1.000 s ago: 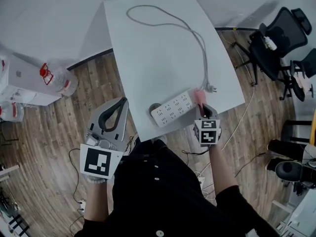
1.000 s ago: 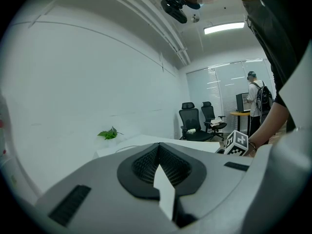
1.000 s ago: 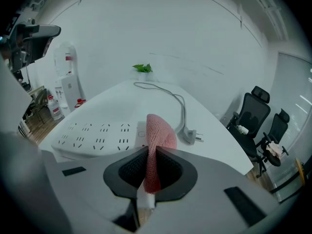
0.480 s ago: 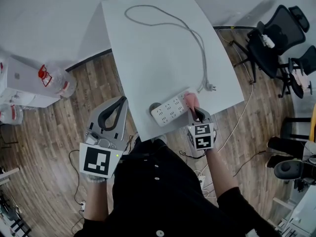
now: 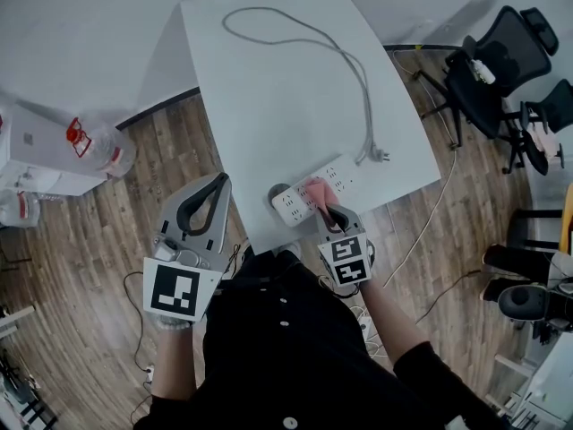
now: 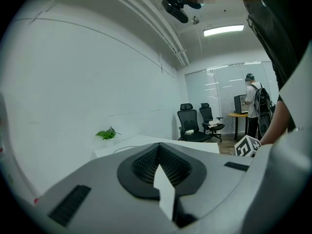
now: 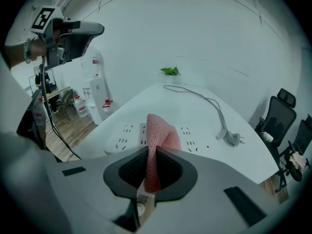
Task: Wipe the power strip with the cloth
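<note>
The right hand-held gripper (image 5: 324, 207) is clenched on a pink cloth (image 5: 315, 190), whose free end folds over and rests on the top of the white power strip (image 5: 345, 173), about midway along it. The power strip lies aslant by the counter's (image 5: 269, 106) near edge, toward the near right corner. Its grey cable (image 5: 358, 70) loops up toward the far edge and comes back to a plug (image 5: 383, 158) near the right edge. The left hand-held gripper (image 5: 218, 184) is off the counter's near left side, above the wooden floor (image 5: 107, 231), jaws closed together with nothing between them.
</note>
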`<state>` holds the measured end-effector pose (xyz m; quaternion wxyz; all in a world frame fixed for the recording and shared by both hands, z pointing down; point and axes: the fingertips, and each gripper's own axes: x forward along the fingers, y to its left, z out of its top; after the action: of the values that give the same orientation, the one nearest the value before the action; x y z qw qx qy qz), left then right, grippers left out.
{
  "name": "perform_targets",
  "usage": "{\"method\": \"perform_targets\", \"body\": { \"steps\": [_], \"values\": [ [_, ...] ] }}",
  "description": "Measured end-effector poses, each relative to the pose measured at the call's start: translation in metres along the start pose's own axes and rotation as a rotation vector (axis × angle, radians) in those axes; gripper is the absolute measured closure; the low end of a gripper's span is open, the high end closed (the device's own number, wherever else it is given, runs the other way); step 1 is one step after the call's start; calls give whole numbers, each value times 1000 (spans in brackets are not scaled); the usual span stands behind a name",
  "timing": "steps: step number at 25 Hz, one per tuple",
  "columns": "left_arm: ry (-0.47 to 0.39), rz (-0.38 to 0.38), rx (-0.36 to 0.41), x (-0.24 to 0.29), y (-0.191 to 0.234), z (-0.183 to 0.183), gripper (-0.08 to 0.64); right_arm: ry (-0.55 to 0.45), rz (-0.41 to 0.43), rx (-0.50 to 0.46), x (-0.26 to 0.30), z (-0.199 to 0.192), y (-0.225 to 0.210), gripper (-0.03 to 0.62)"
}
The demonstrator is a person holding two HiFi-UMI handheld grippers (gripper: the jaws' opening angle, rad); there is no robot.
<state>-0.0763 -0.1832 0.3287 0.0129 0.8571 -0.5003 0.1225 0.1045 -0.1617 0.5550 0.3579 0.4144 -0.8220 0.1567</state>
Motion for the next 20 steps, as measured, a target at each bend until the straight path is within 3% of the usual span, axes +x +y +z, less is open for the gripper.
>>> {"method": "perform_targets", "body": {
  "steps": [11,16,20],
  "values": [
    [-2,10,3,-4,-3,1,549,-4,161,-90,-1,3,59,537],
    [1,15,6,-6,-4,0,549,-10,215,-49,-1,2,75,537],
    [-2,15,4,-5,-5,0,549,-4,243,-80,-1,3,85,537]
  ]
}}
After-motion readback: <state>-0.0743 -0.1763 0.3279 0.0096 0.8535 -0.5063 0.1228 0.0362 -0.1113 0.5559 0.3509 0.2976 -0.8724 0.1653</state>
